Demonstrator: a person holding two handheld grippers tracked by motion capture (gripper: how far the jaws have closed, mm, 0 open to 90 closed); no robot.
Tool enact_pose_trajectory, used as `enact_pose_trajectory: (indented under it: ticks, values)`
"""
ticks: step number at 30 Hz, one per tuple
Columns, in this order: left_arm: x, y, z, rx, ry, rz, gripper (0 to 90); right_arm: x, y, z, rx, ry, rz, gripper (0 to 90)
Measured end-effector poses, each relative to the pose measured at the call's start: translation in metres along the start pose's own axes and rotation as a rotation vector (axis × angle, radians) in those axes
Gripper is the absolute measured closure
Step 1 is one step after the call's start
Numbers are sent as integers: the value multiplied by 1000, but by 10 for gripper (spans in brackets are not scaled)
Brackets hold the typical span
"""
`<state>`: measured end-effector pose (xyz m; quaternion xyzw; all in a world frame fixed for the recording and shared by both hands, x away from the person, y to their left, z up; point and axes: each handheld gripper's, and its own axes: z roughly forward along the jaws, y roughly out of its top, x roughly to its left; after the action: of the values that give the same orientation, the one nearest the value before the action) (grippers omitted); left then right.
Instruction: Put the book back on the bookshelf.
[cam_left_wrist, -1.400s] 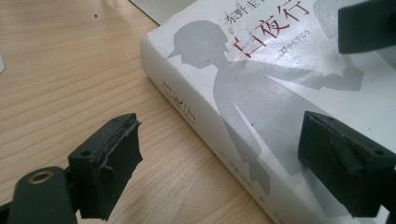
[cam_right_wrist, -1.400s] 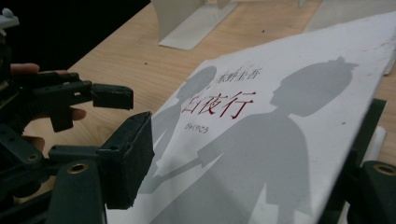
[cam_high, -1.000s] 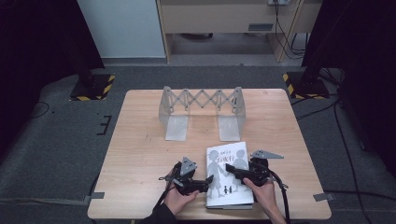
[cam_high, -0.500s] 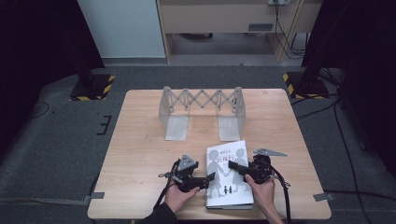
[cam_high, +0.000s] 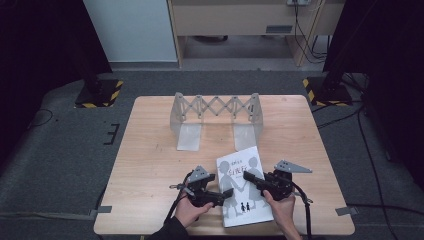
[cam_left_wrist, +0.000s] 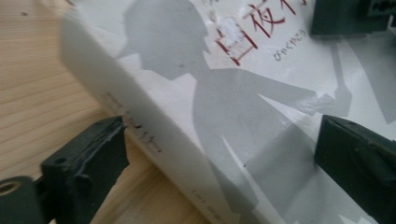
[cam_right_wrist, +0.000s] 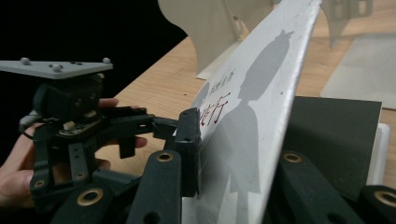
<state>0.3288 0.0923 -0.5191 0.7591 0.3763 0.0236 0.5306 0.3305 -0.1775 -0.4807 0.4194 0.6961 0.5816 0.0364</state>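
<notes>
A white book (cam_high: 245, 200) with grey silhouettes and red lettering lies near the table's front edge. My left gripper (cam_high: 223, 194) is at its left edge and open. In the left gripper view the book's spine (cam_left_wrist: 154, 140) runs between the jaws, one jaw on the wood and one over the cover. My right gripper (cam_high: 251, 178) reaches onto the book from the right. In the right gripper view my right gripper (cam_right_wrist: 247, 140) is shut on the front cover (cam_right_wrist: 261, 93), which tilts up off a dark inner page (cam_right_wrist: 336, 135). The left gripper (cam_right_wrist: 79, 126) and its hand sit beyond.
A grey metal expanding book rack (cam_high: 215, 117) stands at the middle back of the wooden table (cam_high: 150, 165), its two flat feet pointing toward me. Dark floor surrounds the table, with cabinets and cables behind.
My left gripper has edged right, up against the book's left edge. My right gripper has stayed on the cover with barely any shift.
</notes>
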Motion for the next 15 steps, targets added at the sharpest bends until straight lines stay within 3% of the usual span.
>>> enact_pose_trajectory:
  ticks: [5,15]
  values:
    - [0,-1,0,-11,-18,-17,0,2,0,-4,-30,33,-17,733]
    - [9,-7,2,-16,-105,-102,0,1,0,-8,-54,78,-56,730]
